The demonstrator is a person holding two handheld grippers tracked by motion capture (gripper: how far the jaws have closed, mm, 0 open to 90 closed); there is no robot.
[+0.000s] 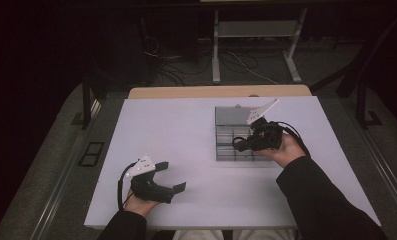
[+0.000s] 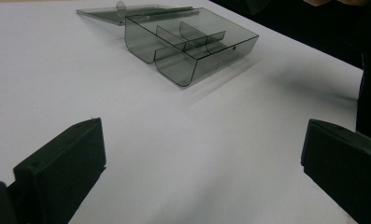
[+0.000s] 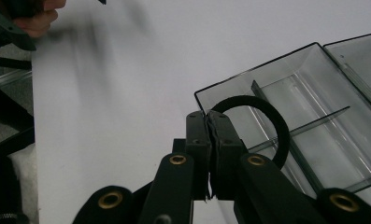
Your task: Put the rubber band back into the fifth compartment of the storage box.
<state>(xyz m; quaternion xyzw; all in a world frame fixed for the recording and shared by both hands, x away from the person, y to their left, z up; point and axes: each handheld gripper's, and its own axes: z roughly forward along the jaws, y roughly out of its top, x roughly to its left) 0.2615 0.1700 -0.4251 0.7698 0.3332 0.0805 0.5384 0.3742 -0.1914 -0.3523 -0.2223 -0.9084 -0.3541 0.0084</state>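
Two grippers work the white table [image 1: 186, 145] in the high view. Our left gripper [image 1: 170, 176] rests near the front edge with its jaws spread wide and nothing between them. Our right gripper [image 1: 238, 144] hangs over the clear compartment box [image 1: 225, 120], whose lid [image 1: 256, 111] lies open behind it.

From the left gripper view, the box [image 2: 192, 44] sits well apart from us, its dividers marking off compartments that look empty; the lid [image 2: 127, 11] lies flat beyond it.

Through the right gripper view, the jaws are pressed together on the black ring [image 3: 255, 121], pinching its band at one side, above the box's near corner [image 3: 286, 79]. We judge the ring light, soft and rubbery, likely to flex rather than break, and not slippery. Holding it across the band suits it; releasing it low should drop it into a compartment.
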